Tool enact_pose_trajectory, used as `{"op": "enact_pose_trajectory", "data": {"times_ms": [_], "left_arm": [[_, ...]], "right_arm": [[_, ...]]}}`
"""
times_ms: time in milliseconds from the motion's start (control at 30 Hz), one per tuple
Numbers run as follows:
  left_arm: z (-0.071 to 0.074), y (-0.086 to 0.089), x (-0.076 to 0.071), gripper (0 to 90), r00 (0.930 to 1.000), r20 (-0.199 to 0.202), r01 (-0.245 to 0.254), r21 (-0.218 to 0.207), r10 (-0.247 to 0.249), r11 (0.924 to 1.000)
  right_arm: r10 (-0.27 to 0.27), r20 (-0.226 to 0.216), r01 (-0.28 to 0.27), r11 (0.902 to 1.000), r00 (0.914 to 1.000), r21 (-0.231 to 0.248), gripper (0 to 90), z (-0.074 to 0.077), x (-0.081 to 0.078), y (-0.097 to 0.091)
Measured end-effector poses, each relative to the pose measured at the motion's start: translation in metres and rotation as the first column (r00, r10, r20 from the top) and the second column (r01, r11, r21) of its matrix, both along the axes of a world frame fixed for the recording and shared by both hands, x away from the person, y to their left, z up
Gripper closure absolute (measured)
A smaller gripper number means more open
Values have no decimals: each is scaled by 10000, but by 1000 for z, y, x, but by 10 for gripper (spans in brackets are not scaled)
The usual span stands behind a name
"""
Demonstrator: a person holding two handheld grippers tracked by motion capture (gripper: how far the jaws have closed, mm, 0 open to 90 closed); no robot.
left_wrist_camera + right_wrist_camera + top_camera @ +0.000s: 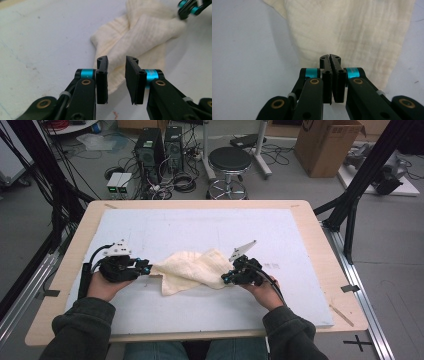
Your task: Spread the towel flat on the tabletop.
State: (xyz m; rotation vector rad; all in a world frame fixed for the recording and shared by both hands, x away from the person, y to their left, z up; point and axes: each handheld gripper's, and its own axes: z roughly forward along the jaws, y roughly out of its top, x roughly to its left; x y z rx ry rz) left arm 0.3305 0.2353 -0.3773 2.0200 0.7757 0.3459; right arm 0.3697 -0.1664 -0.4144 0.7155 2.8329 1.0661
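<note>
A cream cloth [192,270] lies crumpled on the white worktop [150,227] between both hands. The left tool [117,75] has its jaws apart at the cloth's edge, gripping nothing. The right tool [333,77] is pinched together on the cloth's opposite edge.

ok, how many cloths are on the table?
1. A single cream cloth lies crumpled on the white mat, between the left gripper and the right gripper. A second cloth folded inside it can't be ruled out.
</note>
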Motion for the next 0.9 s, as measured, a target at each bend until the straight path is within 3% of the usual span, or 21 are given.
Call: {"op": "enact_pose_trajectory", "data": {"times_ms": [67,167,233,367,467,533,667,767,833,900], "left_arm": [[4,-1,-6,714,9994,83,333,-275,-331,9991],[3,-13,-14,714,9961,13,881,-198,-881,9959],[-4,-26,-18,718,9908,-100,1347,-135,-1348,9908],[-23,-49,-22,722,9844,-450,1707,156,-1698,9852],[-38,-58,-19,720,9826,-742,1731,357,-1701,9843],[-47,-64,-16,709,9844,-923,1577,840,-1499,9839],[-56,-68,-8,698,9830,-1338,1447,1457,-1254,9787],[-58,-65,-5,678,9819,-1483,1379,1317,-1180,9817],[-58,-64,-4,666,9786,-1651,1431,1165,-1229,9828],[-58,-63,-3,647,9770,-1708,1479,1135,-1274,9825]], "right_arm": [[-22,9,22,10000,10000,31,888,0,1,0],[-79,19,79,9999,10000,100,888,-1,2,2],[-120,-27,121,9997,9999,208,888,-2,2,3],[-72,-143,78,9993,9999,366,886,-3,2,6],[102,-172,-94,9989,9998,452,886,-4,-1,10],[300,-184,-291,9984,9994,477,876,-5,-3,12],[461,44,-463,9970,9989,613,769,-3,-3,9],[61,481,-106,9957,9988,924,743,5,1,-6],[-208,771,156,9976,9968,677,727,7,4,-15],[-499,640,458,9969,9967,637,686,3,8,-23]]}}
